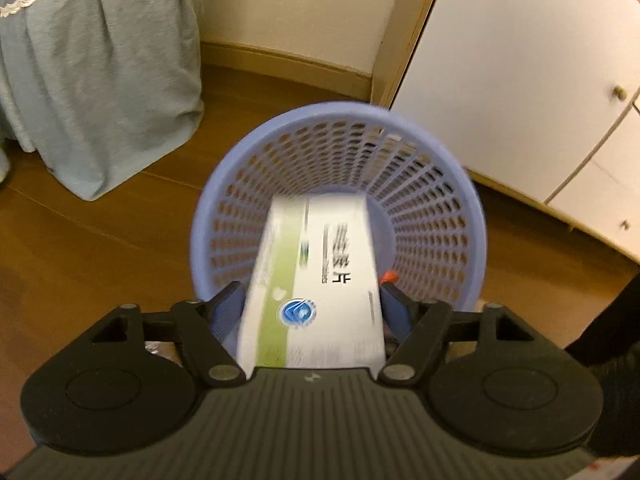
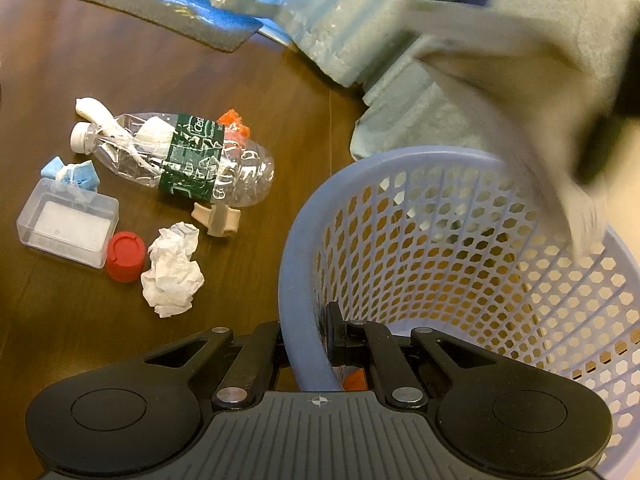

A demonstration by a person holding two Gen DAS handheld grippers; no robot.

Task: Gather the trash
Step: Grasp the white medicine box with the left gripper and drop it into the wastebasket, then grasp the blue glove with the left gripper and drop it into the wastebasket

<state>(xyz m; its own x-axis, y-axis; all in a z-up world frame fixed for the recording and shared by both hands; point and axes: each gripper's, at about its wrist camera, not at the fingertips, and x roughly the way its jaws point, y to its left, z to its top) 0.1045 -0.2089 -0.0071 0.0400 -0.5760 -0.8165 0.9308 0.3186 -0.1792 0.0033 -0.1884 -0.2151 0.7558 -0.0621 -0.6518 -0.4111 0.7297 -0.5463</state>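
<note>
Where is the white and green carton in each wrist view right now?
Left wrist: the carton fills the centre, between the left hand-held gripper's fingers, pointing into the blue basket.
Right wrist: a blurred pale shape at upper right, above the basket; probably the carton.
Shared landmark: the blue basket, its rim clamped by the right hand-held gripper.

Blue perforated basket (image 2: 460,264), upright on floor, rim clamped. White-green carton (image 1: 316,280) lengthwise over its mouth. Pile at basket's 9–10 o'clock: crushed clear bottle (image 2: 180,156) on its side, crumpled tissue (image 2: 172,270), red cap (image 2: 125,256), clear plastic box (image 2: 66,222).
</note>
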